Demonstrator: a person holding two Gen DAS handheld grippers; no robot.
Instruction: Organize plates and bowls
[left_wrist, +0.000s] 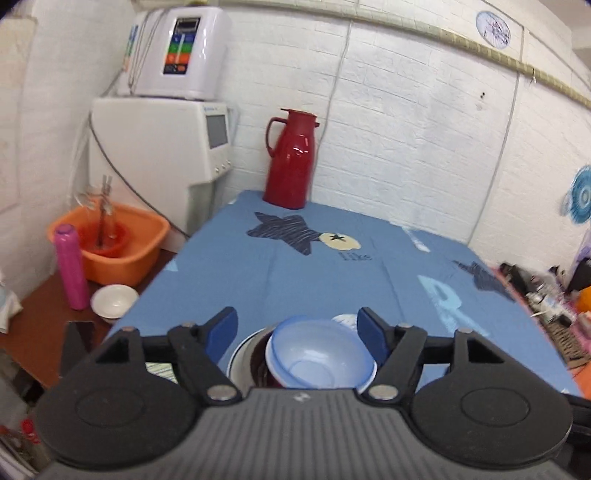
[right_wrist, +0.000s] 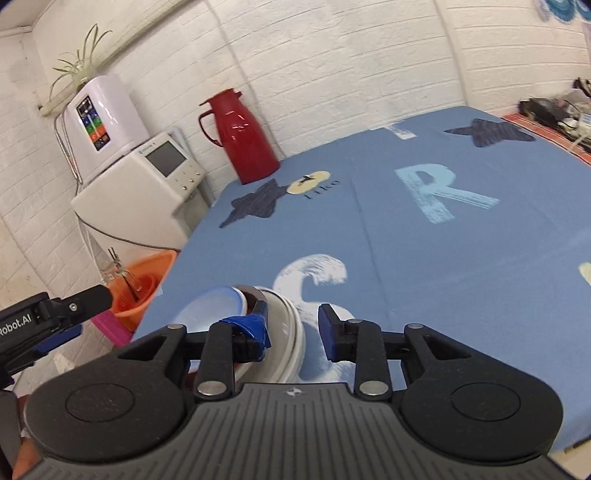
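Near edge of the table (left_wrist: 332, 266), left side: that's where your dish stack sits.
Left gripper (left_wrist: 297, 326): you're holding it above the stack, pointed toward the back wall, fingers spread wide, nothing between them.
Right gripper (right_wrist: 293, 325): you have it low beside the stack, tilted; jaws apart, left finger over the white dish rim, right finger over bare cloth (contact unclear, blurred).
Stack: translucent blue bowl (left_wrist: 319, 352) on top, tilted, nested in a dark red bowl (left_wrist: 264, 363), both inside a white bowl (right_wrist: 286, 332).
Stack count: 3 pieces visible (a white edge behind the blue bowl may be a fourth, can't tell).
Off-table dish: 1 small white bowl (left_wrist: 113, 300) on the brown side surface, just beside a pink bottle (left_wrist: 71, 266).
Other: 1 red thermos (left_wrist: 291, 160) upright at the far table edge; 1 orange basin (left_wrist: 110, 240) behind the bottle.
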